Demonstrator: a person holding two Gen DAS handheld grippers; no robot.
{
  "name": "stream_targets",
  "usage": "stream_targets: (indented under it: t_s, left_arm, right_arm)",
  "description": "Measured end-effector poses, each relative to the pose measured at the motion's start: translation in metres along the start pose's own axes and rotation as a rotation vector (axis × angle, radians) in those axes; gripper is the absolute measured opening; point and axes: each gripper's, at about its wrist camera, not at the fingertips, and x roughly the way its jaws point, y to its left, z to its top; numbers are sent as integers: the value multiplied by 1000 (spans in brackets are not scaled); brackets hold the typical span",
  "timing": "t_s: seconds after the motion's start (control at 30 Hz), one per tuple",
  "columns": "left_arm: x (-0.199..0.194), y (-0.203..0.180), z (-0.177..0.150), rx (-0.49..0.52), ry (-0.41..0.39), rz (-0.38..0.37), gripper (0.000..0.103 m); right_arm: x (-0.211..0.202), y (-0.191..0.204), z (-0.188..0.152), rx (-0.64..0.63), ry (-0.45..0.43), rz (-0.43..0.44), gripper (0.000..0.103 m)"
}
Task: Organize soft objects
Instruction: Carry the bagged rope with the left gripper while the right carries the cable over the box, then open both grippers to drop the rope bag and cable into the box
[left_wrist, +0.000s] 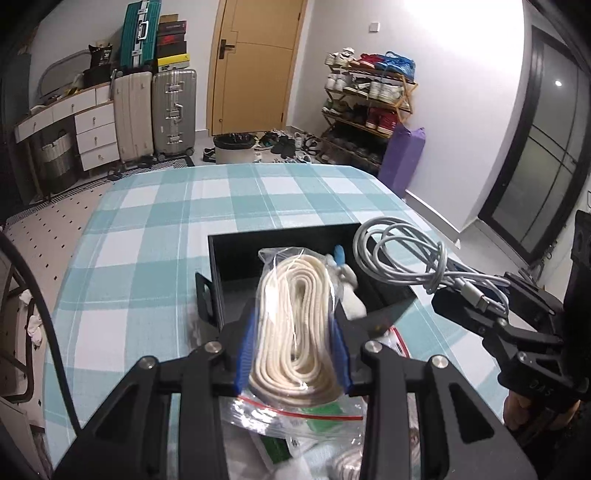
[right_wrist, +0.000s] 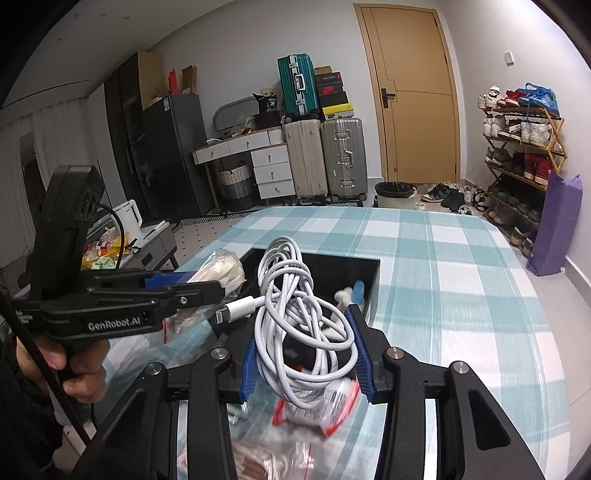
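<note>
My left gripper (left_wrist: 291, 310) is shut on a clear bag holding a coil of cream rope (left_wrist: 280, 354), lifted just in front of the open black box (left_wrist: 280, 230) on the checked tablecloth. From the right wrist view that gripper (right_wrist: 218, 286) and its bag of rope (right_wrist: 225, 269) hang at the box's left edge. My right gripper (right_wrist: 303, 325) is shut on a tangled white charging cable (right_wrist: 284, 266), held over the box (right_wrist: 343, 264). The cable's loops (left_wrist: 399, 251) reach over the box's right wall. Small white and blue items (right_wrist: 351, 291) lie inside the box.
More zip bags with red strips (left_wrist: 295, 417) (right_wrist: 325, 402) lie on the table under both grippers. The checked table (right_wrist: 461, 295) stretches beyond and right of the box. A hand (right_wrist: 81, 369) grips the left tool. Suitcases, a bin and a shoe rack stand past the table.
</note>
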Motion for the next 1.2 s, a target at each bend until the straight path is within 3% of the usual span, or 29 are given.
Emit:
stream_targets:
  t_s: [0.33,1.07,1.17,1.2]
  left_arm:
    - [27,5,22,8,-9,33,35]
    - [77,16,28,12,58,60,36]
    - [81,15,26,16,75,52,39]
    - [80,16,26,12,79,41,44]
  right_arm:
    - [28,-2,24,-13,12,-12,42]
    - [88,-6,25,-95,113,-68,42]
    - [93,-5,23,-117,120,-79,43]
    - [93,-4,23,-121,116,-79,49]
